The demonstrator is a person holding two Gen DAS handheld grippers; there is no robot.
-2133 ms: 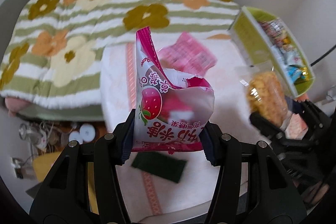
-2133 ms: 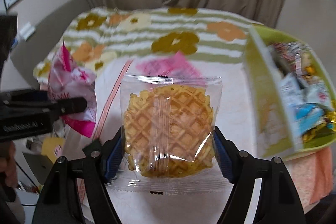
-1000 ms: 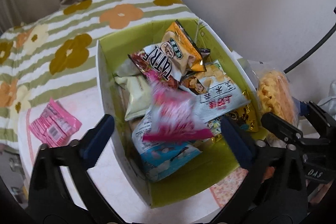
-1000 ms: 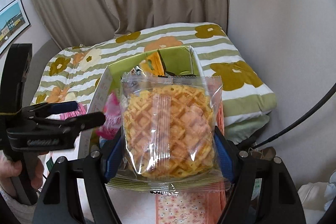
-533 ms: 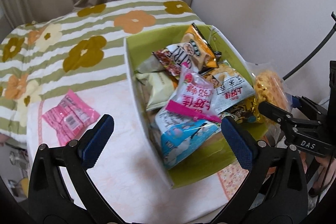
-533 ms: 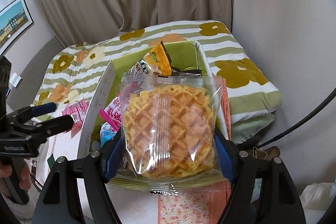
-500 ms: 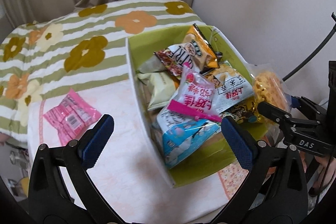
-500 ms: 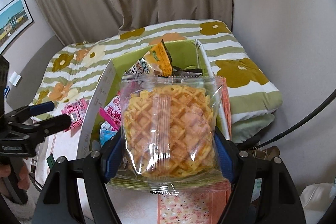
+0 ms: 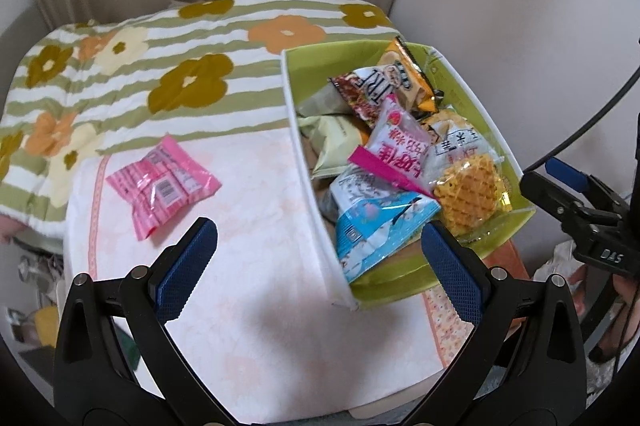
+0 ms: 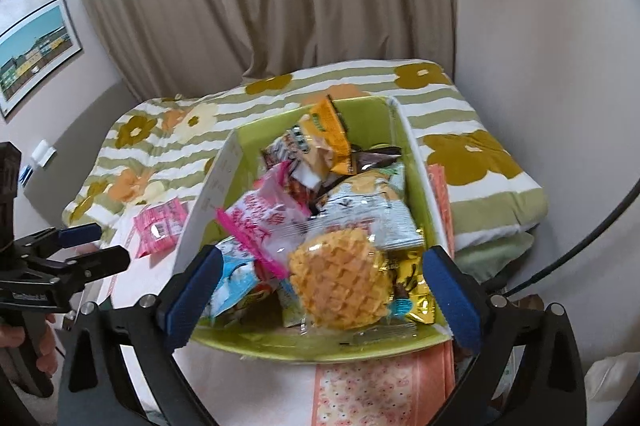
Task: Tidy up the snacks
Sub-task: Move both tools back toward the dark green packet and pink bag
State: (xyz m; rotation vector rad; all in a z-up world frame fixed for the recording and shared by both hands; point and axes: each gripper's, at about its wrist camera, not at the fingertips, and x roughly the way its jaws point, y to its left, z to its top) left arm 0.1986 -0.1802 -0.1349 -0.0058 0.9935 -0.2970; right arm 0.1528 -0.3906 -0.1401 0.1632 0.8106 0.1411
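Waffle packet dropped in the green box
Right gripper (image 10: pixel 318 284) jaws just sprang wide, round clear-wrapped waffle (image 10: pixel 340 280) free inside green rectangular box (image 10: pixel 320 348); left gripper (image 9: pixel 318 250) (jaws also released) empty; one pink packet (image 9: pixel 162 184) outside it.

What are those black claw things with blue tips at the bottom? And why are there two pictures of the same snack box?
Each is a hand-held gripper, a pincer a person squeezes, with a camera looking along it. One picture comes from the left hand-held gripper, the other from the right hand-held gripper. Both are open and hold nothing. The right one's jaws have just opened, and the waffle packet lies in the green box among other snacks. A pink packet still lies on the table.
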